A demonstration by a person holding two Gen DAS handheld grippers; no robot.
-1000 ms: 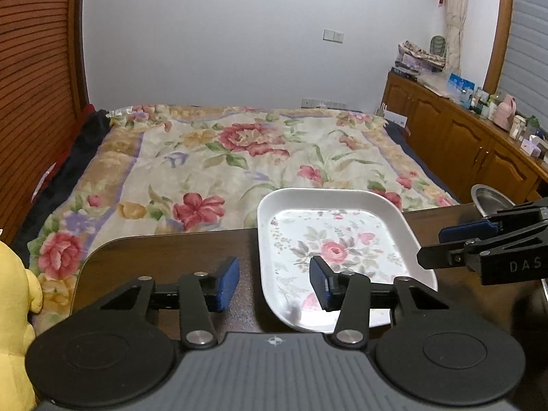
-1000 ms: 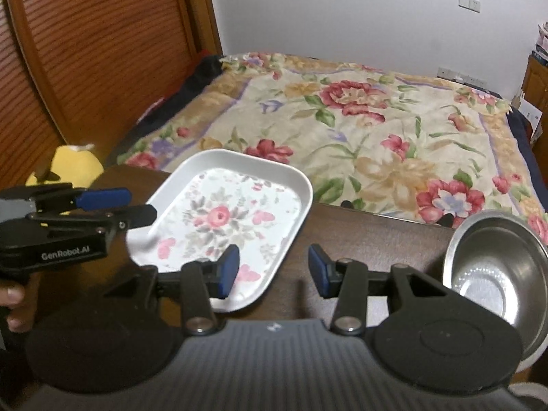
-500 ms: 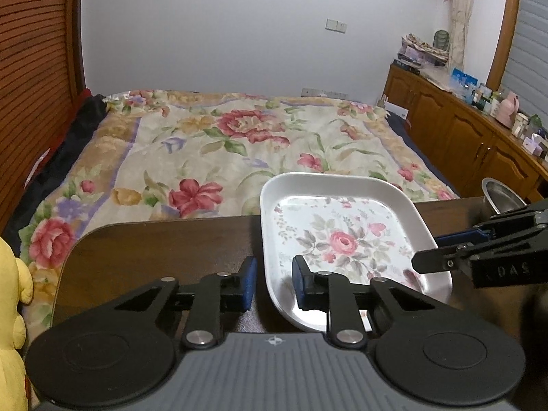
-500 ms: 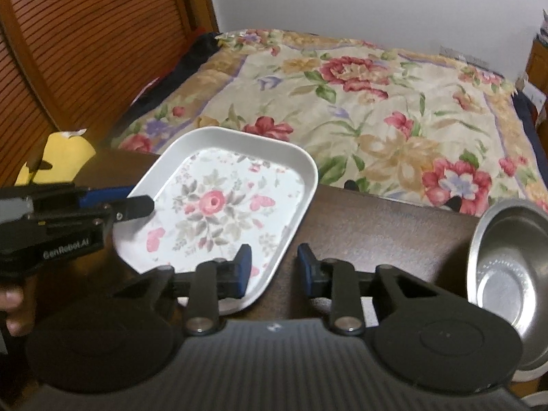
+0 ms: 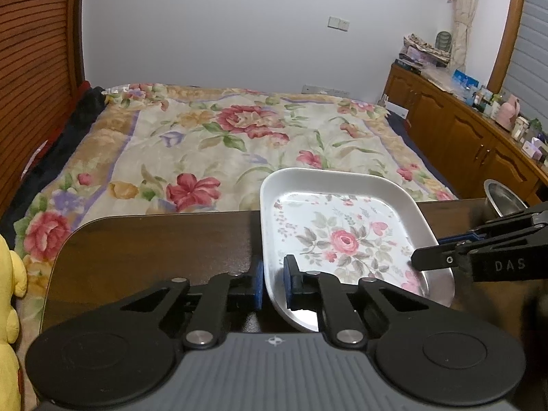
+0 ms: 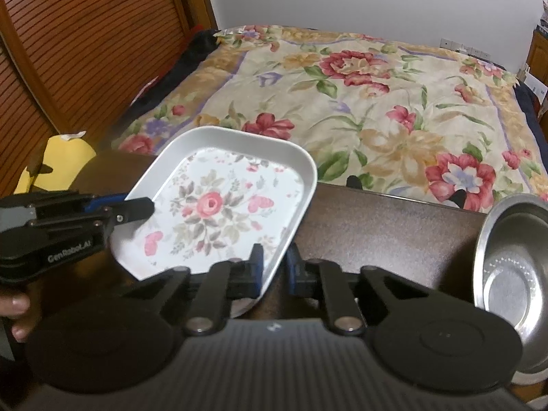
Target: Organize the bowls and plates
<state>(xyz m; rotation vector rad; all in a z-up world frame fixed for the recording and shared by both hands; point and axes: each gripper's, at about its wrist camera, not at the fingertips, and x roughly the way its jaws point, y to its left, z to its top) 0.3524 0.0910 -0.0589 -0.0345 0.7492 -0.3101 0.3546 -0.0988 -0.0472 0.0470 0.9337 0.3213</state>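
Rim of the floral plate (image 5: 346, 236) sits between the blue pads of my left tool (image 5: 274, 286), which is clamped on the plate's near left edge: one pad outside the wall, one inside over the printed floor. My right tool (image 6: 275, 270) grips the same plate (image 6: 222, 205) along its near right edge, again one pad on either side of the white wall. From the left tool, the right tool (image 5: 479, 257) reaches in from the right across the plate's near corner; from the right tool, the left one (image 6: 68, 222) comes in from the left, with a bit of my hand (image 6: 15, 311) showing behind it. The plate lies ahead of both tools over the dark wooden counter (image 5: 154, 250), its far end overhanging the counter's far edge toward the bed (image 5: 222, 144). A steel bowl (image 6: 513, 267) stands on the counter to the right of my right tool, apart from the plate. A yellow plush toy (image 5: 10, 294) is at the far left of my left tool.
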